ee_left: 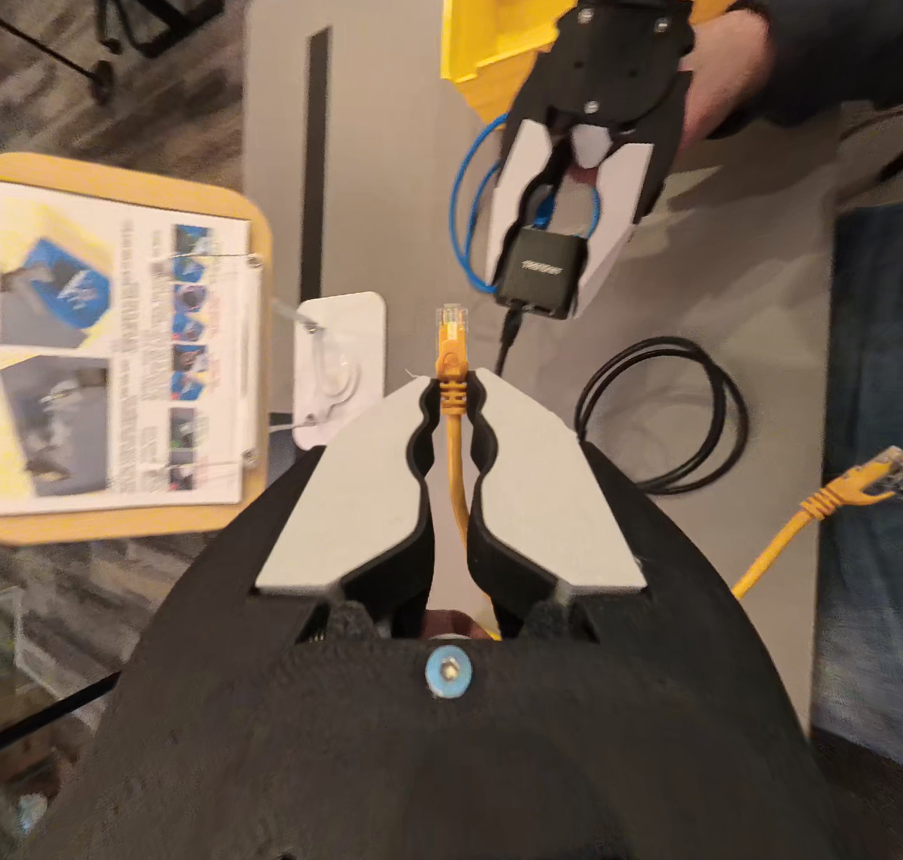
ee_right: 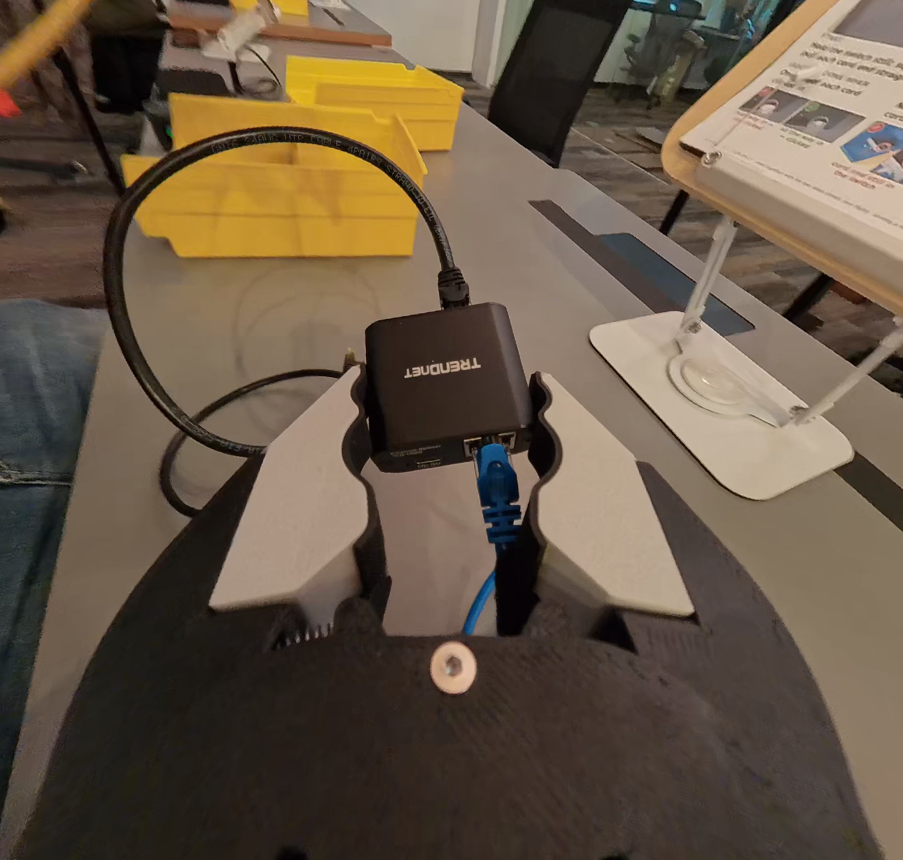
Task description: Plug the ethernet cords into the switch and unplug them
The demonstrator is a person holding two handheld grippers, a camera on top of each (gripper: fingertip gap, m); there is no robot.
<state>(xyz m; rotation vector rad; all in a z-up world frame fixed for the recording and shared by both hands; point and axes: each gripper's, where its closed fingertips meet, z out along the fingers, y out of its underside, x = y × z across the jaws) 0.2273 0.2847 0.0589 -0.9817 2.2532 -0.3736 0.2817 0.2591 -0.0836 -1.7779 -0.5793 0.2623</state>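
My left tool (ee_left: 452, 382) is clenched on the orange ethernet cord (ee_left: 454, 441) just behind its plug — the clear connector (ee_left: 450, 318) juts past my fingertips, pointing at the switch (ee_left: 540, 270). The cord's other plug (ee_left: 874, 482) hangs free at the right edge of that view.

My right tool (ee_right: 447, 399) grips the switch (ee_right: 444, 382) by its two sides. It is a small black box with rounded corners and pale lettering on top. I count three cords: the orange one, unplugged; a blue cord (ee_right: 496, 489) seated in the left of two near-side ports, running back between my fingers; and a black cord (ee_right: 146, 260) plugged into the far face, looping left and down onto the grey tabletop (ee_right: 513, 231).

Three yellow bins (ee_right: 273, 201) sit on the far side of the tabletop. On the right, one instruction sheet on a wooden board (ee_right: 801, 118) stands on a white base (ee_right: 723, 397).
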